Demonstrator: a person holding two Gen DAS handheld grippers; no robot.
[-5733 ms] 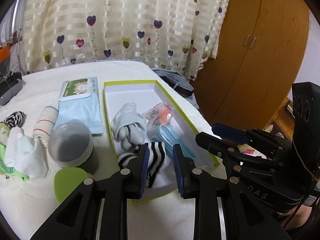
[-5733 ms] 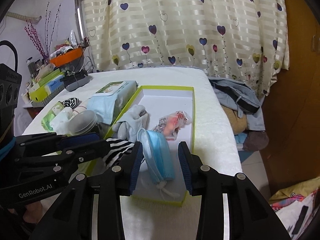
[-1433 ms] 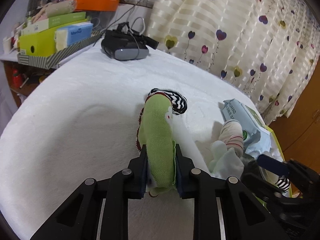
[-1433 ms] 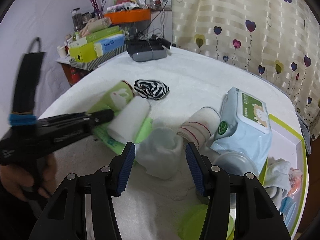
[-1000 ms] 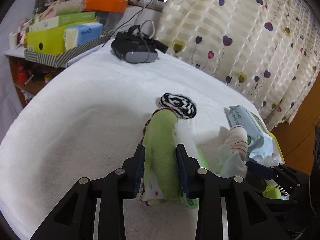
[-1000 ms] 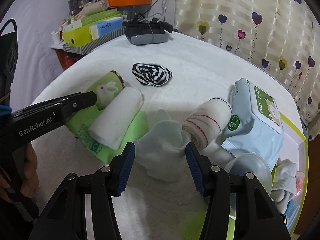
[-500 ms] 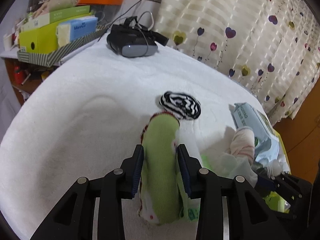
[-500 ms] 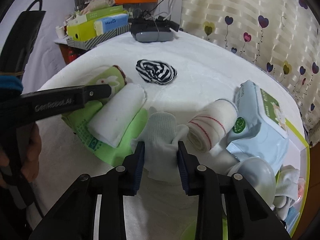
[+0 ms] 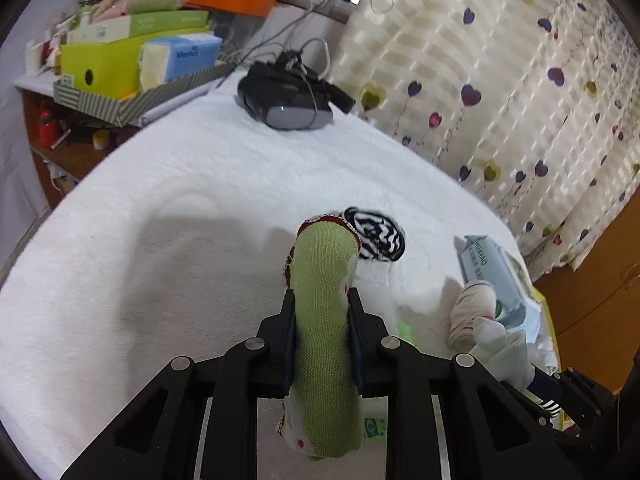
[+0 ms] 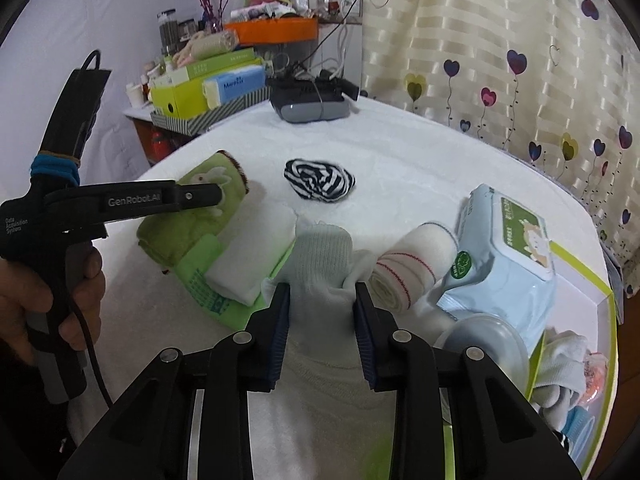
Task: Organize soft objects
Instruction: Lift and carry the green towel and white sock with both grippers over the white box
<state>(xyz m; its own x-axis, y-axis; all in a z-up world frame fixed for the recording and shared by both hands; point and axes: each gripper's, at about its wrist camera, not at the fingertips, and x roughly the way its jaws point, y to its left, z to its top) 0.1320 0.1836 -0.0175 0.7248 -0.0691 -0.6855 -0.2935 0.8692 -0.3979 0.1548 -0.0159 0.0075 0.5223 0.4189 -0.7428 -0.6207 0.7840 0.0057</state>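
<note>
Over the bed, left hand-held gripper [image 9: 322,312] clamps green towel [image 9: 324,320].

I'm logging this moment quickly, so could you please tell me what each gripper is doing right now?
Left gripper: shut on the green rolled towel.
Right gripper: shut on the pale mint sock.

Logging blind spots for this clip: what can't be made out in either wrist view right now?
- Box contents: right wrist view, cut by the edge and hidden behind the wipes pack.
- White sock lower part: right wrist view, covered by the right hand-held gripper.
- Green towel underside: left wrist view, blocked by the left hand-held gripper.
- Shelf clutter: too small to identify.
</note>
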